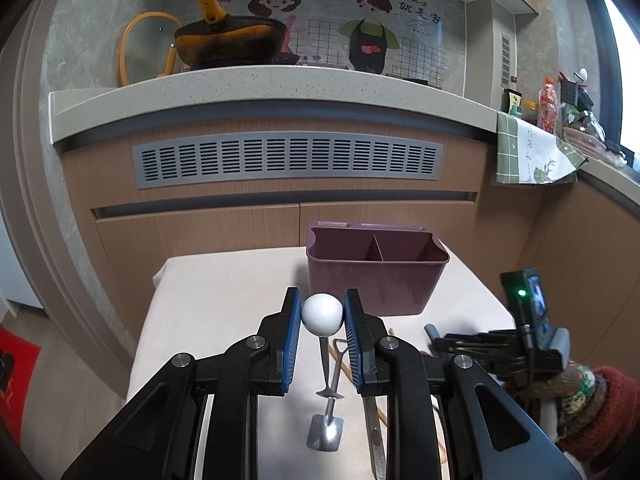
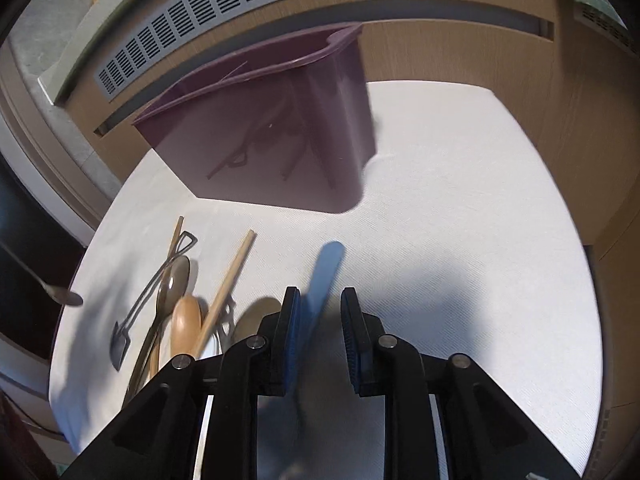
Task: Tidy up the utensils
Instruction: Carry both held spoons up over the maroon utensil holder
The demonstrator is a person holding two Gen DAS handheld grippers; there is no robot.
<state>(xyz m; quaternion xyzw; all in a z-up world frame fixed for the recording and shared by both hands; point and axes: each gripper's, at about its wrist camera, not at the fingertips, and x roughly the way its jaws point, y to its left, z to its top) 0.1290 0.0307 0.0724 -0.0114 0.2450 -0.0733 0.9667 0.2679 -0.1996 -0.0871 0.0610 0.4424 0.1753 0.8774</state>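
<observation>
My left gripper is shut on a white ball-topped utensil; its thin metal stem hangs down, held above the white table. The purple two-compartment utensil holder stands just beyond; it also shows in the right wrist view. A small metal shovel-shaped spoon lies below on the cloth. My right gripper is low over the table with a blue-handled utensil lying between its parted jaws, blurred. Left of it lie a wooden chopstick, a wooden spoon, a metal spoon and the shovel spoon.
A kitchen counter with a wok and lid rises behind the table, with a vent grille in the cabinet below. A cloth hangs off the counter at right. The table edge drops off at left.
</observation>
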